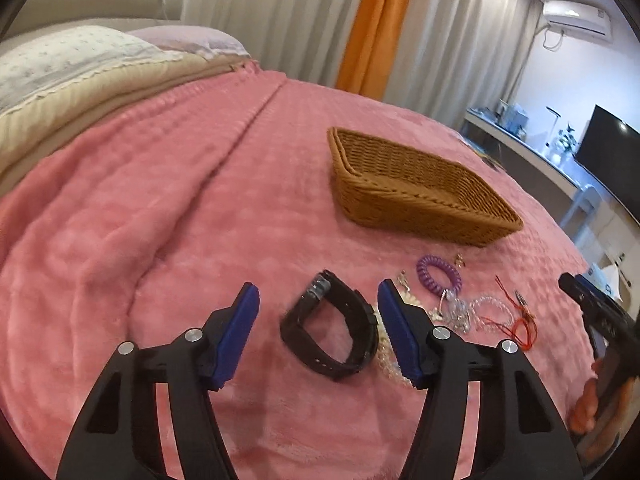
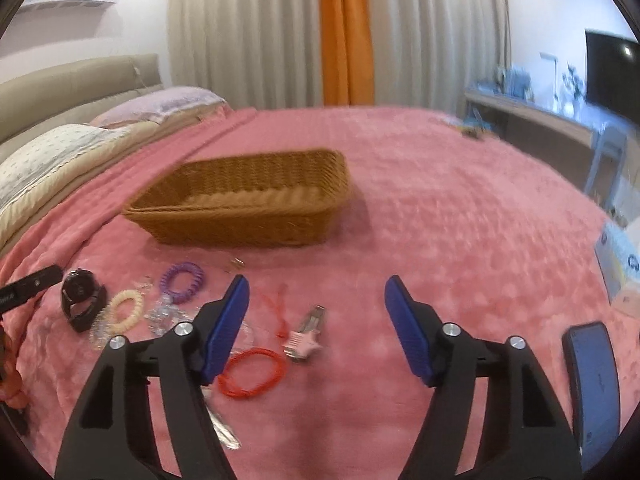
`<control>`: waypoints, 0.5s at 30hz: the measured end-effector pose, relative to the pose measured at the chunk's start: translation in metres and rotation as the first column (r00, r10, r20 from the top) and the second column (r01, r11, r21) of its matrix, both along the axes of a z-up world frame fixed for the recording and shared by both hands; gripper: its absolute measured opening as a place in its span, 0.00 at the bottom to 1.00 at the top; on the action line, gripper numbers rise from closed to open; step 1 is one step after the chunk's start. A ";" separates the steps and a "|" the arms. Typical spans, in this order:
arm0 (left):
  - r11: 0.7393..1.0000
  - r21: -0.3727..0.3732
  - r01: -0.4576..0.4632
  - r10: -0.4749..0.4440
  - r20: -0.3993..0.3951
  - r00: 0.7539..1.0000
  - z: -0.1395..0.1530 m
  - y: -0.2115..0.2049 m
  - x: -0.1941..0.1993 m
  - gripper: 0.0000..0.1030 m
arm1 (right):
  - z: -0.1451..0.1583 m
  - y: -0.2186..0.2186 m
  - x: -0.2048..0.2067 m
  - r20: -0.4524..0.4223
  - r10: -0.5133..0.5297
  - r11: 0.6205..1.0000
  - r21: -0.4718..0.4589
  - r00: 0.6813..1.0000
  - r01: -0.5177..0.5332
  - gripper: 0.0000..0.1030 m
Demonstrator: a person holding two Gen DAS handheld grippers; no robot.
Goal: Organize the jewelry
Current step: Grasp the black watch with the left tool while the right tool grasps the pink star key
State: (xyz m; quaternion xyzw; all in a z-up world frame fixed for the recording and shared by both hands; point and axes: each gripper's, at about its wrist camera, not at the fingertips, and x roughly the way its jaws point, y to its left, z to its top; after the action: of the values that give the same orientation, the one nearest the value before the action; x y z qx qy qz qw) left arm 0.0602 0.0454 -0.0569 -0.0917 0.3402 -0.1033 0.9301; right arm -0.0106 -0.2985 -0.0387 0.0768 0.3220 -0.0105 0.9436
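The left tongs point(image 1: 318, 312) stood apart around a black watch point(image 1: 334, 330) lying on its side on the pink blanket point(image 1: 180, 220), its strap loop open upward. The right tongs point(image 2: 316, 308) were apart, holding nothing. At 1 o'clock from the watch lay a purple coil bracelet point(image 1: 438, 274) and a red cord point(image 1: 516, 320). Farther on, the oblong wicker basket point(image 1: 408, 184) ran from 11 to 4 o'clock.

Left gripper point(image 1: 318, 300) fingers point(image 1: 240, 332) spread around black watch point(image 1: 332, 326), wicker basket point(image 1: 408, 184) beyond (pink blanket point(image 1: 160, 220) beneath)
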 end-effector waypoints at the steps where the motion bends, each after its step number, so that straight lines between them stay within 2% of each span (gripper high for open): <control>1: 1.000 -0.008 0.013 -0.013 -0.005 1.000 0.000 0.001 0.001 0.54 | -0.002 -0.008 0.004 -0.027 -0.025 1.000 -0.008 0.999 0.025 0.56; 4: 0.999 -0.025 0.030 -0.030 -0.020 0.999 -0.002 0.004 0.005 0.47 | -0.009 -0.029 0.012 -0.098 -0.055 0.998 0.003 0.994 0.056 0.44; 6: 0.998 -0.047 0.040 -0.041 -0.030 0.999 -0.004 0.007 0.006 0.39 | -0.015 -0.036 0.016 -0.136 -0.045 0.998 0.031 0.990 0.050 0.44; 12: 0.994 -0.091 0.062 -0.069 -0.073 0.995 -0.012 0.011 0.012 0.39 | -0.030 -0.025 0.024 -0.209 0.059 0.993 0.115 0.976 -0.036 0.44; 15: 0.992 -0.105 0.068 -0.076 -0.079 0.994 -0.013 0.011 0.012 0.39 | -0.033 -0.015 0.022 -0.233 0.076 0.994 0.098 0.969 -0.054 0.44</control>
State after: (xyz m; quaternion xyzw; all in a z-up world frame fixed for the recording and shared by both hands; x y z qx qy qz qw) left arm 0.0726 0.0561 -0.0701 -0.1310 0.3758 -0.1501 0.9050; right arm 0.0109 -0.3139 -0.0718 0.1072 0.4346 0.0262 0.8938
